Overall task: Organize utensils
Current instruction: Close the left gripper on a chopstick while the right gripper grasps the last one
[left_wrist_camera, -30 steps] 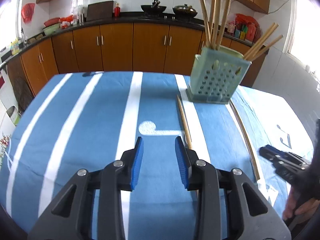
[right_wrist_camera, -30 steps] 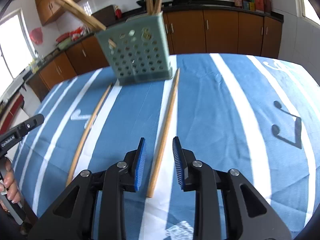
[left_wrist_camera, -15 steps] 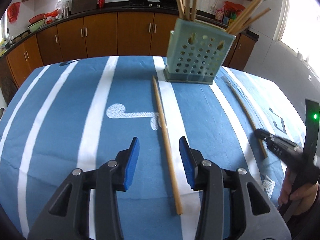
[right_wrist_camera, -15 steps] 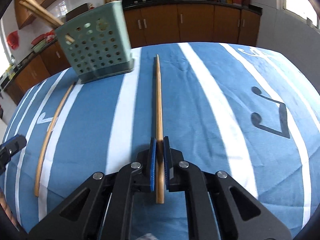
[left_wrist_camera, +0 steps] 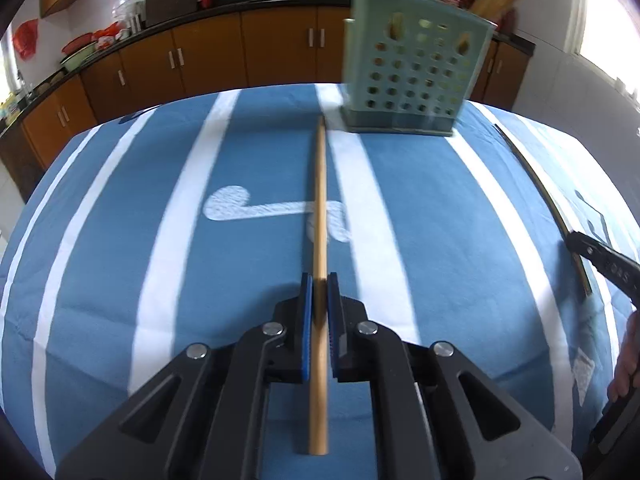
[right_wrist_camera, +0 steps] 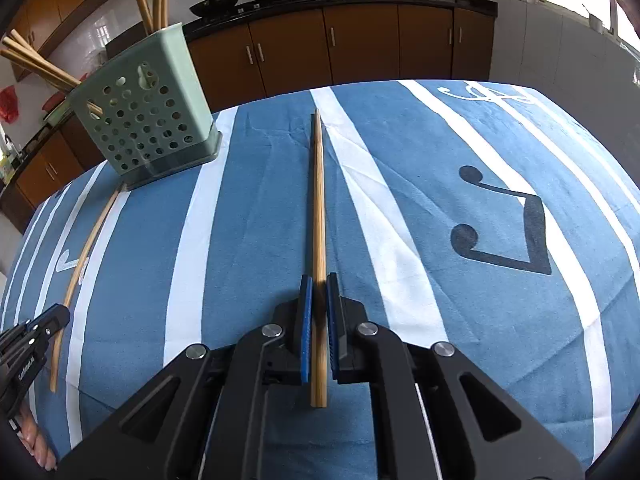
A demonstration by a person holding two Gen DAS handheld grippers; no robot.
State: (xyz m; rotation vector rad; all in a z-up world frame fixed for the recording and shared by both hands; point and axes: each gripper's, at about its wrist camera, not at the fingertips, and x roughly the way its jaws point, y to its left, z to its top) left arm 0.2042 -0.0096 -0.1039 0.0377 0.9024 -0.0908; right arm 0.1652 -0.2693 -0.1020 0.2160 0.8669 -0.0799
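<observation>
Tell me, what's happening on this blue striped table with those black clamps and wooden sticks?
A person is tidying chopsticks into the green holder, which already has several standing in it. The left hand-held gripper is shut on one chopstick, and the right hand-held gripper is shut on another chopstick. Both sticks point forward, low over the striped tablecloth; neither is in the holder yet.

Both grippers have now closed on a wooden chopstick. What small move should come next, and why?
Probably lift. The left gripper is shut on one wooden chopstick, the right gripper on the other wooden chopstick. Both sticks seem to lie on the blue striped tablecloth, short of the green perforated plastic utensil holder, so raise them first.
</observation>
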